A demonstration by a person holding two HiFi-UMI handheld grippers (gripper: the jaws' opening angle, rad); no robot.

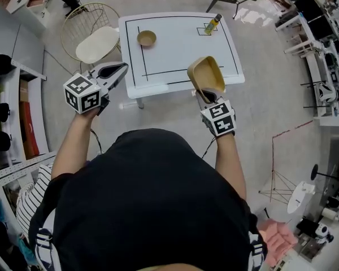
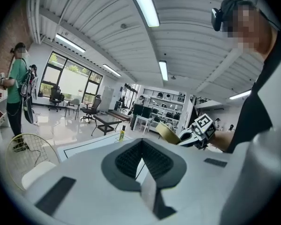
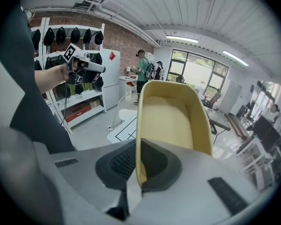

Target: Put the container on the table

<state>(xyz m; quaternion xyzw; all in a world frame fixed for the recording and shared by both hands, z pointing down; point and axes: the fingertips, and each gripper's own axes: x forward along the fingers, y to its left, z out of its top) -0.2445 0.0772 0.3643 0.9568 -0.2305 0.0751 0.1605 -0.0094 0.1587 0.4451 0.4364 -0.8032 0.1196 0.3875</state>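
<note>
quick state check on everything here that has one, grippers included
Tan plastic container: held aloft, tilted, empty.
Right hand-held gripper: shut on the container's wall.
Left hand-held gripper: shut, empty.
Small round wooden bowl: upright, empty, on white table.
Yellow-green bottle: upright on table.

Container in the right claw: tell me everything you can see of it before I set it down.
The container is a mustard-yellow open tub with rounded corners. It looks like smooth plastic and is empty. The right claw is shut on one end wall, with one jaw inside and one outside. The tub is tipped steeply, its opening turned toward the head camera. It is held in the air by the near edge of the white table and apparently is not resting on it. Nothing else touches it.
</note>
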